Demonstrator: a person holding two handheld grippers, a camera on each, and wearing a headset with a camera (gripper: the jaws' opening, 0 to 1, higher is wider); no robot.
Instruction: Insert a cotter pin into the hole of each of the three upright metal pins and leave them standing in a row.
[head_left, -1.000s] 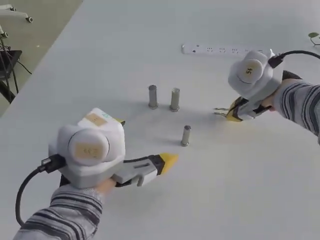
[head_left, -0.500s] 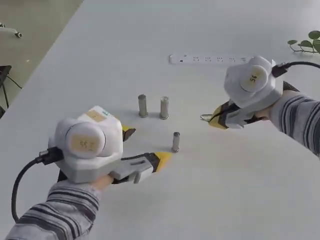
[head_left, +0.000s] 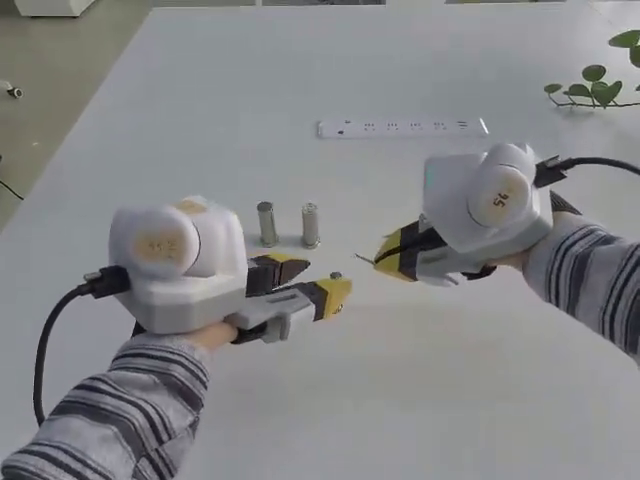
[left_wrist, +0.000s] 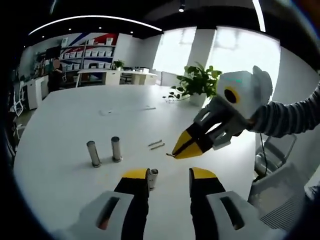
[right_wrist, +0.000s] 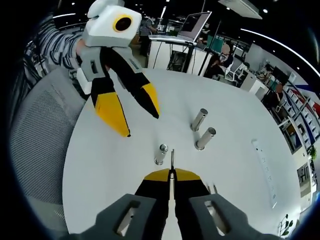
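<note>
— Where are the metal pins standing on the surface (head_left: 450, 380)?
— The left pin (head_left: 266, 223) and the middle pin (head_left: 310, 225) are standing side by side, near each other. The third pin (left_wrist: 153, 178) is standing apart from them, nearer the person and further right, just beside the tip of the left tongs (head_left: 318, 278).
— And the right tongs (head_left: 385, 256)?
— They are hovering right of the third pin, with a cotter pin (right_wrist: 172, 157) sticking out of them toward it.
— Anything lying farther off?
— A power strip (head_left: 400, 128) is lying behind the pins, and a plant (head_left: 595, 85) is sitting at the far right. Two spare cotter pins (left_wrist: 155, 144) are lying right of the pair.
</note>
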